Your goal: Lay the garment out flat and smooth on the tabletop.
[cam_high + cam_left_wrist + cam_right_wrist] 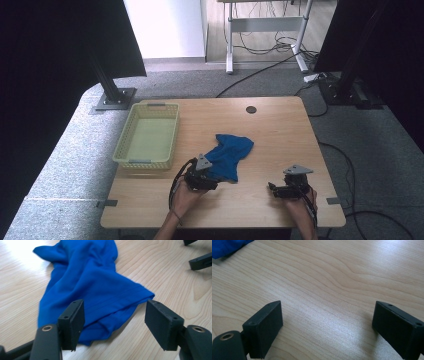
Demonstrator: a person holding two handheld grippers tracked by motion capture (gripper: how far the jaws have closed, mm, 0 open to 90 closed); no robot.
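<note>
A crumpled blue cloth (pixel 231 154) lies on the wooden table (pixel 280 135), a little right of centre. My left gripper (pixel 211 179) is at the cloth's near edge. In the left gripper view its jaws stand open around that edge of the blue cloth (pixel 95 290), low over the table, with the left gripper (pixel 115 323) not closed on the fabric. My right gripper (pixel 274 189) rests near the front right, apart from the cloth. Its jaws stand open over bare wood at the right gripper (pixel 327 327), with a corner of the blue cloth (pixel 225 247) far off.
A pale yellow-green mesh basket (pixel 125 142) stands empty on the table's left side. A dark round grommet (pixel 251 109) sits near the far edge. Black stand bases and cables lie on the grey floor beyond. The other gripper's fingers (pixel 201 261) appear at the top right.
</note>
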